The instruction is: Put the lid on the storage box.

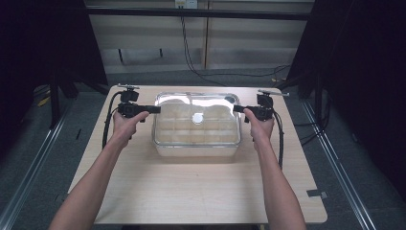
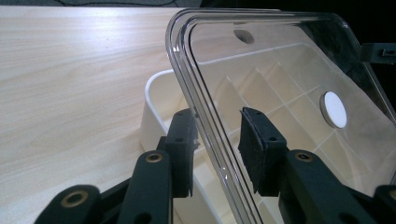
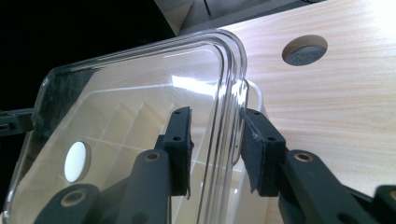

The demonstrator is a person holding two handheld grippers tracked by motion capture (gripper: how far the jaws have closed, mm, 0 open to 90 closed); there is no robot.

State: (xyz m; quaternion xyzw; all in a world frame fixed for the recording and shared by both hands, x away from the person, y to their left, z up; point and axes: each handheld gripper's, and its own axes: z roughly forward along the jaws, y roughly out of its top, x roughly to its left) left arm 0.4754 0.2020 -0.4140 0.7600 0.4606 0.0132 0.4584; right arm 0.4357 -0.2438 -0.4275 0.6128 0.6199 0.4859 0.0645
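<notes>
I note each claw, left (image 2: 217, 149) and right (image 3: 215, 151), standing narrowly open astride an opposite short edge of the lid (image 1: 196, 106), which lies between them over the box (image 1: 196, 143).

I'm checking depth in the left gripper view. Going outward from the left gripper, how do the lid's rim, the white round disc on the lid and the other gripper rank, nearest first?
1. The clear lid's rim, between the left gripper's jaws.
2. The white round disc, out mid-lid, to the right.
3. The right gripper, at the lid's far edge, upper right.
</notes>
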